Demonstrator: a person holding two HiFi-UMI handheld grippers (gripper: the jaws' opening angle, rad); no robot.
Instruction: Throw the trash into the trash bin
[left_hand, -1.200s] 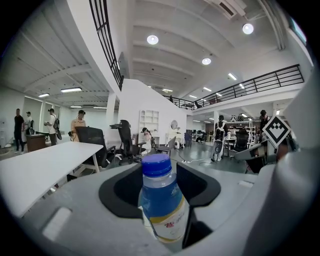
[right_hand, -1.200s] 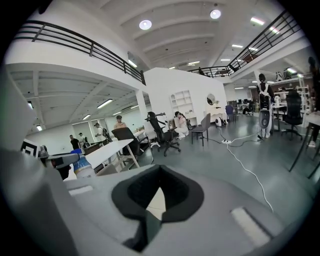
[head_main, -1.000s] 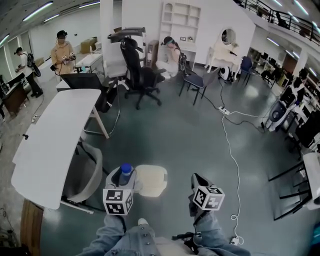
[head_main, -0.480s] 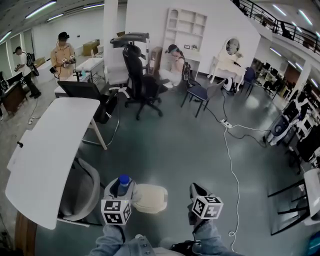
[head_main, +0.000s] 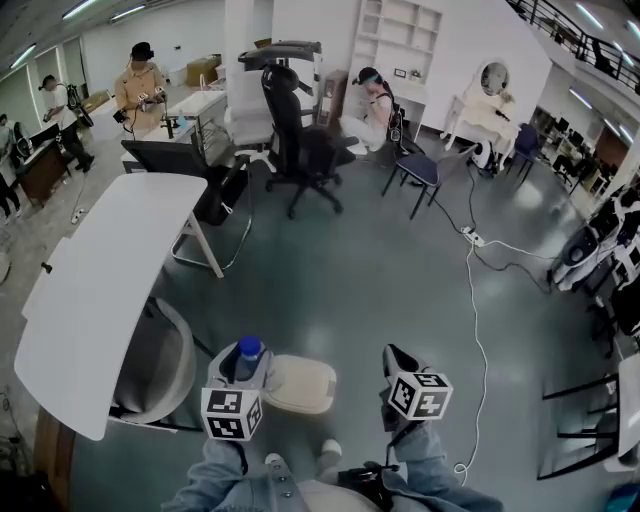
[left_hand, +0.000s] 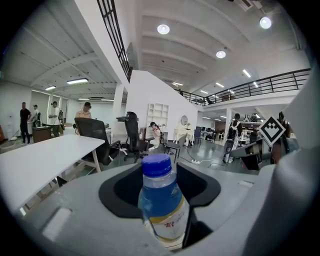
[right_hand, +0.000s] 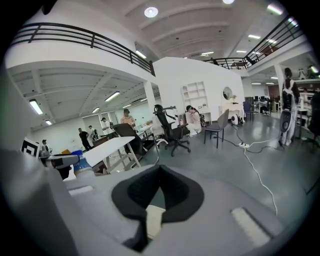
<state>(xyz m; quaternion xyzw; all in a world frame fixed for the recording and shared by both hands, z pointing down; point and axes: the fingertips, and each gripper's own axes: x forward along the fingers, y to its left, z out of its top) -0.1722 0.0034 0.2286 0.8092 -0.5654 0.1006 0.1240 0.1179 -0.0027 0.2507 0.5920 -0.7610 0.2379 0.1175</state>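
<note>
Clear blue-capped plastic bottle (left_hand: 161, 200) stays pinched in the left gripper (head_main: 243, 372) jaws, just left of the cream lidded trash bin (head_main: 305, 385), barely moved, so the drop remains undone; the right gripper (head_main: 398, 362) jaws are pressed together, empty.

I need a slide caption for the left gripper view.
Left tool holds a clear plastic bottle with blue cap upright.

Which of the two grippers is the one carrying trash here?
The left gripper: its jaws are clamped on a blue-capped plastic bottle. The right gripper has its jaws together with nothing held between them.
</note>
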